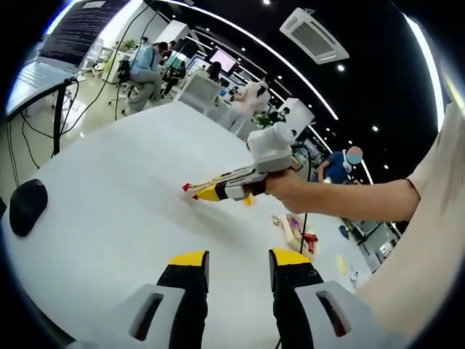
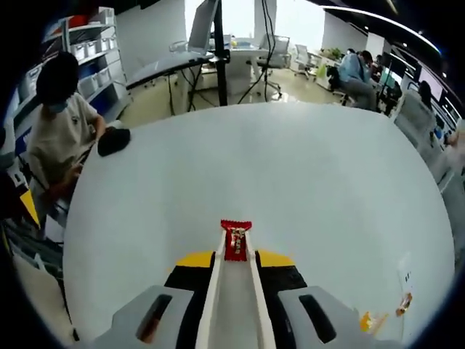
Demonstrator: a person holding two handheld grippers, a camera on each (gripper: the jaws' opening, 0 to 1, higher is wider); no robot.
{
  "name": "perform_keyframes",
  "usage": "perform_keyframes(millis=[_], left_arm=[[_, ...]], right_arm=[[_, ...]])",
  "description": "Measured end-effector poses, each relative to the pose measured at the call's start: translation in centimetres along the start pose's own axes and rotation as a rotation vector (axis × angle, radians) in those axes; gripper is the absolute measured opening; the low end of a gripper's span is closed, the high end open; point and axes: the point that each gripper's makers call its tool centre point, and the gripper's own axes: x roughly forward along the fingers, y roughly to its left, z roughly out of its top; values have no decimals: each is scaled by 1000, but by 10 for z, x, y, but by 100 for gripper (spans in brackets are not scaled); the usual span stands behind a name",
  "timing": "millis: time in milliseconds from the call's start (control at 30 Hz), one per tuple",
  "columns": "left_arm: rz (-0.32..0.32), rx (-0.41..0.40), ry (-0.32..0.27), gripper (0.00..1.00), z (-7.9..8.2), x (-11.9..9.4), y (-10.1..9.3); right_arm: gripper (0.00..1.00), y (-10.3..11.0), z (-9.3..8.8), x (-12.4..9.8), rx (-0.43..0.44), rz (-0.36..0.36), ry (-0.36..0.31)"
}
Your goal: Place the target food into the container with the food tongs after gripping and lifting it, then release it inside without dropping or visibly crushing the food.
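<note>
White round table [image 1: 109,211] takes most of both views, surface mostly bare; office desks, chairs and seated people behind it in the upper part of each frame.

Left gripper view: a person's arm comes in from the right edge, hand [image 1: 285,183] at frame centre holding the right gripper [image 1: 240,190], which points left over the table. Left gripper [image 1: 236,265] at bottom centre, yellow-tipped jaws apart with bare table between them, holding nothing.

Right gripper view: right gripper [image 2: 234,262] at bottom centre, jaws closed in on the pale food tongs [image 2: 234,291] that run up between them. Tong arms are near together at the tips, pinching a small red-wrapped food item [image 2: 235,240], just below frame centre. Can't tell whether it's touching the table or lifted off it. In the left gripper view the same red item [image 1: 187,187] shows at the tong tips, left of centre, low over the table.

Black rounded object [image 1: 27,206] at the table's left edge in the left gripper view; same object [image 2: 113,140] upper left in the right gripper view.

Small orange bits [image 2: 370,320] on the table, lower right of the right gripper view.
</note>
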Motion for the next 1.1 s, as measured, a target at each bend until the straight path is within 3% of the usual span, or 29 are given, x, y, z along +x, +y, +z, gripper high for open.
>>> perform_keyframes(millis=[200, 367, 900, 1100], left_arm=[[-19, 15, 6, 32, -1, 3, -9], [-33, 26, 11, 32, -2, 4, -16], [-90, 77, 16, 32, -7, 9, -49], [-118, 100, 20, 32, -15, 13, -69]], right_arm=[[20, -4, 7, -22, 145, 23, -86], [20, -13, 3, -42, 146, -4, -110], [21, -25, -12, -111, 276, -55, -225], [21, -24, -31, -157, 357, -41, -317]])
